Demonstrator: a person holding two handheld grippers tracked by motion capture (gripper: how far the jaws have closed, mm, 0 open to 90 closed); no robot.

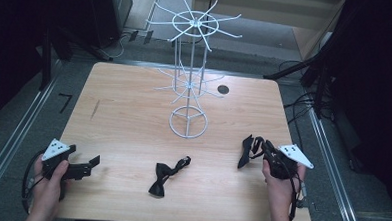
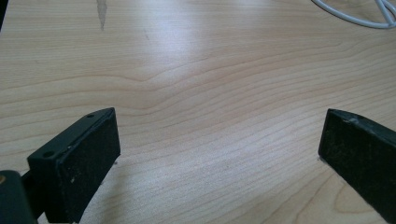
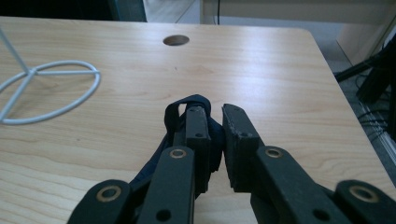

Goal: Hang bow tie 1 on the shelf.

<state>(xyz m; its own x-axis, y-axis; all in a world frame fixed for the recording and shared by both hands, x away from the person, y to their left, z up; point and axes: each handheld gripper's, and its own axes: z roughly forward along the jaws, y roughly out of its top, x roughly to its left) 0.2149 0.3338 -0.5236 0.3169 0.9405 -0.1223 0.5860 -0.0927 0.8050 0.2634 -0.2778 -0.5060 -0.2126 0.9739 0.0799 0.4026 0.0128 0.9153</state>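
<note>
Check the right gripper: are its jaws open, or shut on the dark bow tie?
Shut on it. In the right gripper view the right gripper has its jaws nearly together, with the bow tie fabric pinched between and looped over one.

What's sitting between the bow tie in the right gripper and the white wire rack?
Nothing visible. The right gripper holds a dark bow tie, and bare table runs from there to the white wire rack. The other bow tie lies nearer the person.

No legible text, label, brand, number or sign appears in any of the three views. The grey three-cornered plates (image 1: pixel 56 148) carry small dark dots, not characters. A dark mark on the floor (image 1: pixel 64 102) left of the counter (image 1: pixel 123 117) is not readable.
</note>
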